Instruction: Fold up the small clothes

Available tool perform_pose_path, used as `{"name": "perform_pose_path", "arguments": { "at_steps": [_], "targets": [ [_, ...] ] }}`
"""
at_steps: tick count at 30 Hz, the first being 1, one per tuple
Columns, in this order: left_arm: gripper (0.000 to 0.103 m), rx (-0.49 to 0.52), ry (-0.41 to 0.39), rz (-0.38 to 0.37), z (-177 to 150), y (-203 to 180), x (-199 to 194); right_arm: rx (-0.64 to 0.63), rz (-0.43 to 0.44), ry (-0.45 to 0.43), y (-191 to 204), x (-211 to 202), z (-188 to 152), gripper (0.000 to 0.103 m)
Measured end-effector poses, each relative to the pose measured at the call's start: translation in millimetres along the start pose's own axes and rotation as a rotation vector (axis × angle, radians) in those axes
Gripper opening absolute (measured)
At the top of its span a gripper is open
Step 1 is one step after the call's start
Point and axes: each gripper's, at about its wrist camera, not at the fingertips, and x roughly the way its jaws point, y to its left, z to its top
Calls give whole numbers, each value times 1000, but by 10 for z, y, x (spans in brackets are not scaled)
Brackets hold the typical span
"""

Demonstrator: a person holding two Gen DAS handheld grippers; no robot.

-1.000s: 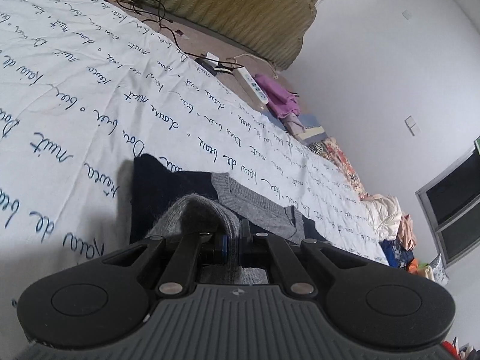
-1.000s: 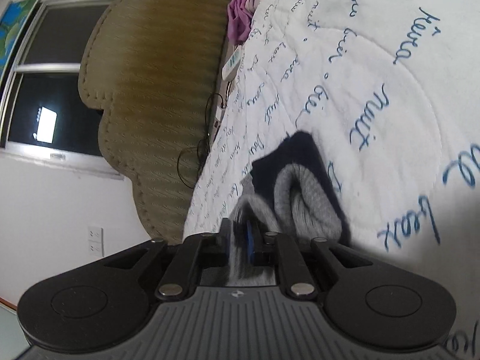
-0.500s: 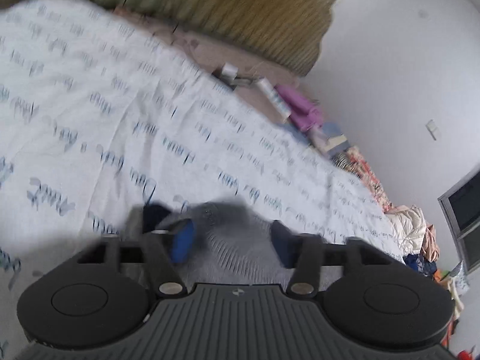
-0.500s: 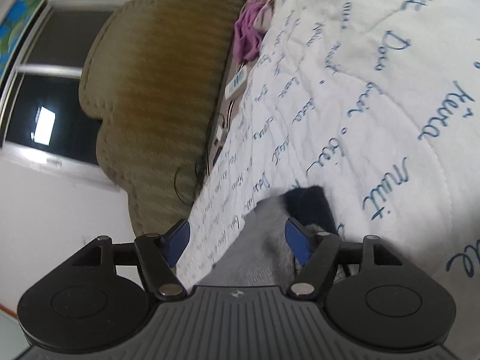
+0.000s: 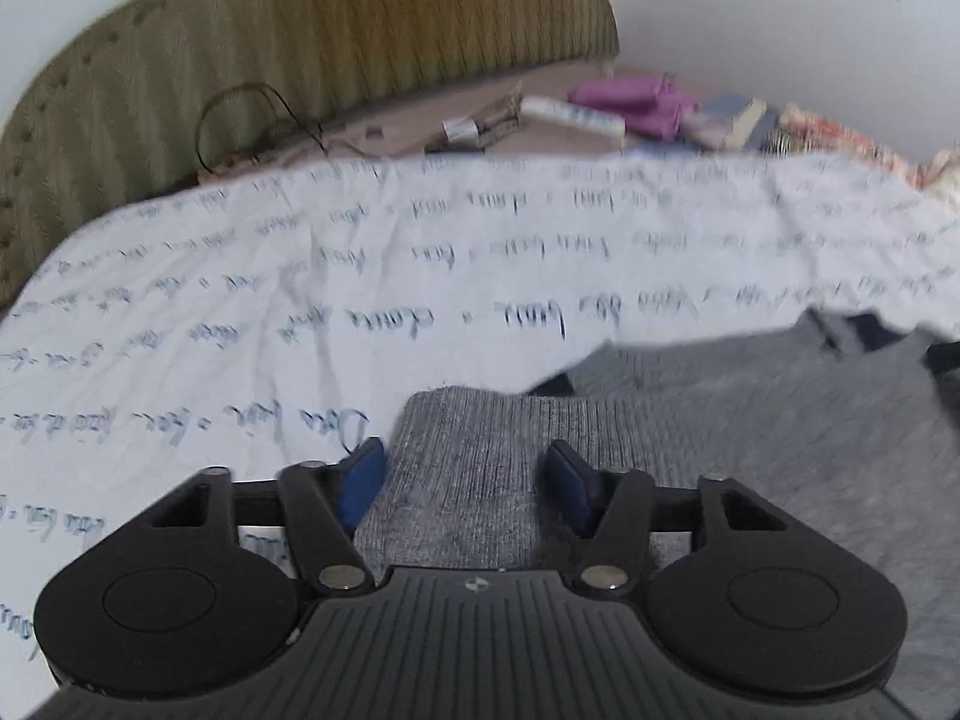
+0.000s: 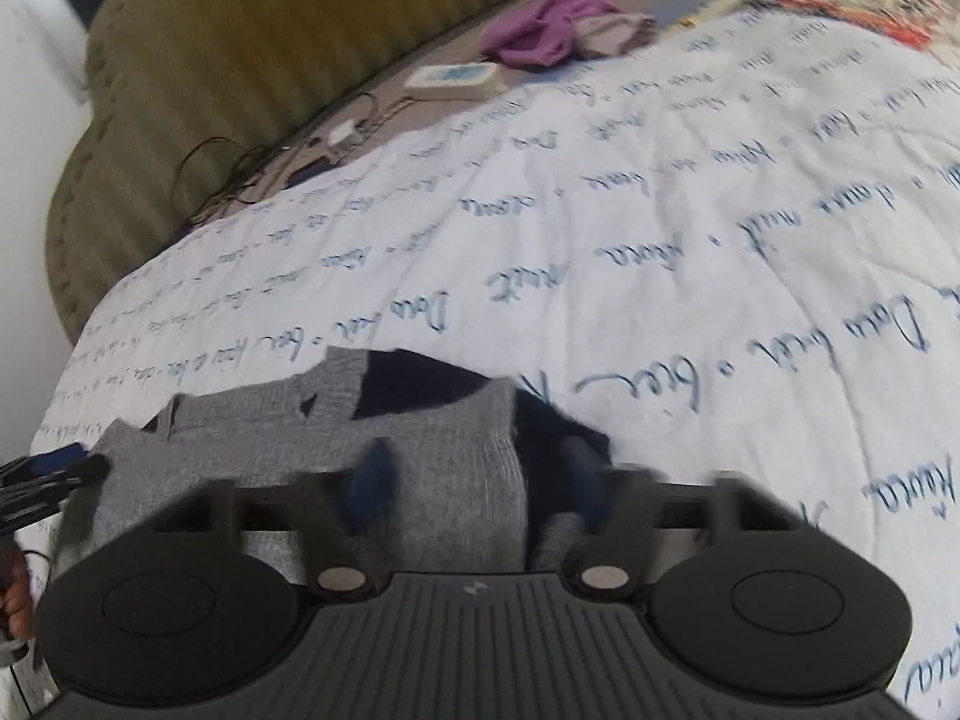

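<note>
We have the grey knit sweater point(image 6: 384, 420) lying on the bed's white quilt point(image 6: 660, 252), the one printed with blue handwriting, with a dark navy layer point(image 6: 420, 381) showing at its neckline and along its far edge. It sits near the foot side of the quilt, well apart from the olive headboard point(image 6: 240, 48) and the clutter at the quilt's top edge: a purple garment point(image 6: 540, 30), a white power strip point(image 6: 453, 81) and cables.

Our left gripper point(image 5: 468, 480) hovers over a folded grey edge of the sweater; its blue fingers point(image 5: 360, 480) stand apart on either side of the knit and do not press it, though they have just been closing. Our right gripper point(image 6: 474, 480) is motion-blurred; its fingers have also just been closing with grey knit between them, but we cannot tell whether they pinch it yet.

We judge that we are re-gripping between folds: both grippers are settling on the near side of the sweater to take a fresh hold. The next move calls for both pairs of fingers to close on the fabric, catching the grey and navy layers together, then lifting evenly and carrying the edge across the sweater toward the headboard side.
</note>
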Motion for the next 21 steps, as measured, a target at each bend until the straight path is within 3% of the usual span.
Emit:
{"name": "perform_pose_path", "arguments": {
  "at_steps": [1, 3, 5, 8, 12, 16, 21],
  "targets": [
    [42, 4, 7, -2, 0, -16, 35, -8, -2, -3, 2, -2, 1, 16],
    [12, -13, 10, -10, 9, 21, 59, -47, -23, -12, 26, -19, -12, 9],
    [12, -13, -3, -3, 28, 30, 16, -81, -54, -41, 54, -62, -20, 6],
    [10, -7, -68, -7, 75, 24, -134, -60, -27, -107, 11, -198, 25, 6],
    [10, -4, -111, -24, 182, 7, -269, -62, -19, -107, 22, -187, 42, 6],
    [10, -78, -184, -26, 293, 113, -389, 14, 0, -211, -95, -303, 98, 6],
    [12, -42, -5, 56, 79, 35, 136, 133, -35, -116, -365, 20, 29, 6]
  ]
}}
